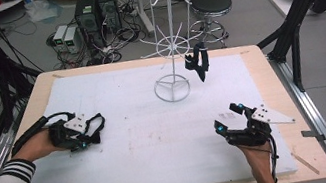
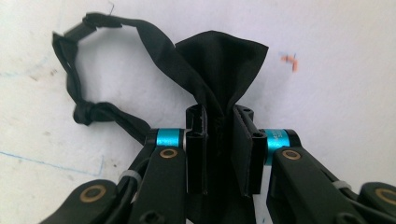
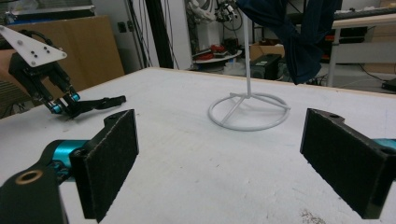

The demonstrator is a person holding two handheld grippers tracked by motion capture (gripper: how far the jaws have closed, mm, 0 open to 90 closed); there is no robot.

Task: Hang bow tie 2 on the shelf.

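Ref: wire rack (image 1: 169, 65), standing at far centre of mat (image 1: 160, 143) on table (image 1: 37, 96). Bow tie (image 1: 198, 63) hangs on rack's right side. Second bow tie (image 1: 90, 130) lies near-left of rack; right gripper (image 1: 229, 118) near-right.

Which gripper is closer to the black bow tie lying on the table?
The left. The left gripper is shut on the black bow tie, pinching its middle on the white mat. The right gripper sits open across the mat, far from it.
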